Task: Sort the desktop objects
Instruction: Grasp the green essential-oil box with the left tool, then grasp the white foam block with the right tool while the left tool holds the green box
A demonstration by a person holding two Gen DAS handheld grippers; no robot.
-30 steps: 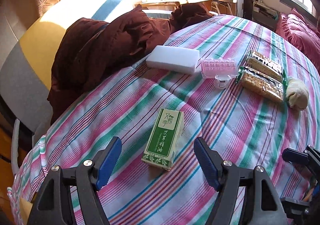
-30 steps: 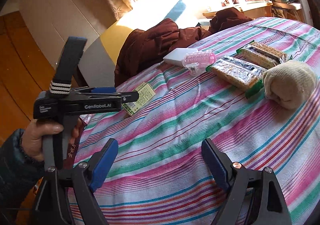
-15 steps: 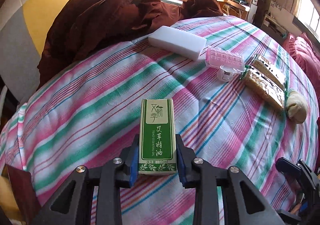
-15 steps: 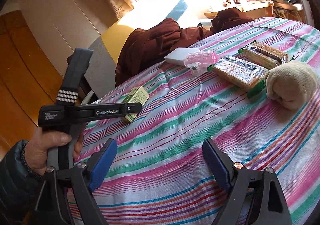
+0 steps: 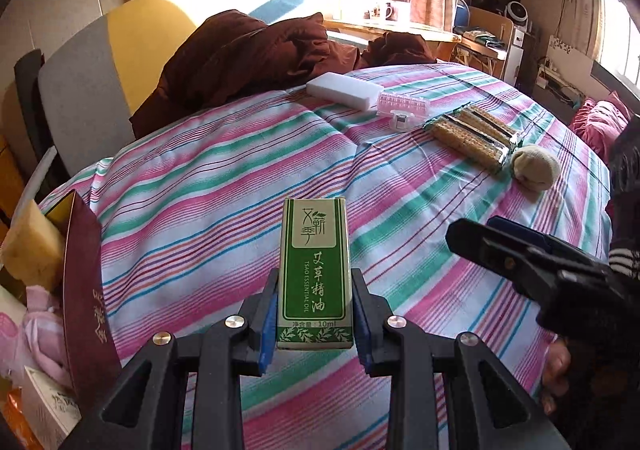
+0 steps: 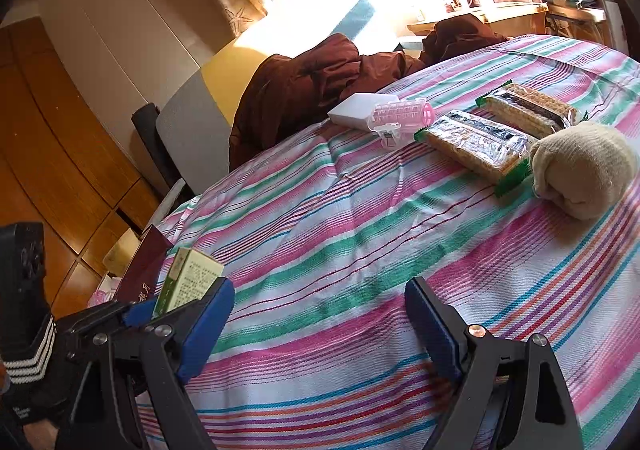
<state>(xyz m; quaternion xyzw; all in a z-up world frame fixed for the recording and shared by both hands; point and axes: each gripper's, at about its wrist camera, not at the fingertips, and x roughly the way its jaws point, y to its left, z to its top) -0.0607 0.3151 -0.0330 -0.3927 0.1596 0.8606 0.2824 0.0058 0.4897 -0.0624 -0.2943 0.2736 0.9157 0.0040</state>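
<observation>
Left gripper (image 5: 315, 324): clenched on the green essential-oil box (image 5: 315, 276), blue pads on its two long sides near the bottom end; the box is lifted off the striped cloth (image 5: 224, 210).
Grip risk: only the near end is pinched, so the far end could sag or the light carton twist out if the wrist swings fast.
Bin at near left: a dark red booklet (image 5: 86, 290) stands at its edge beside a yellow sponge (image 5: 30, 246); the box could catch on the booklet on the way in.
Right gripper (image 6: 320, 324): released, jaws wide, hovering over bare cloth near the left one; a crossing move could knock them together.
Far right: cracker packs (image 6: 472, 140), rolled sock (image 6: 582, 168), pink roller (image 6: 404, 114), white block (image 5: 342, 88), all unsorted, lying close together.
</observation>
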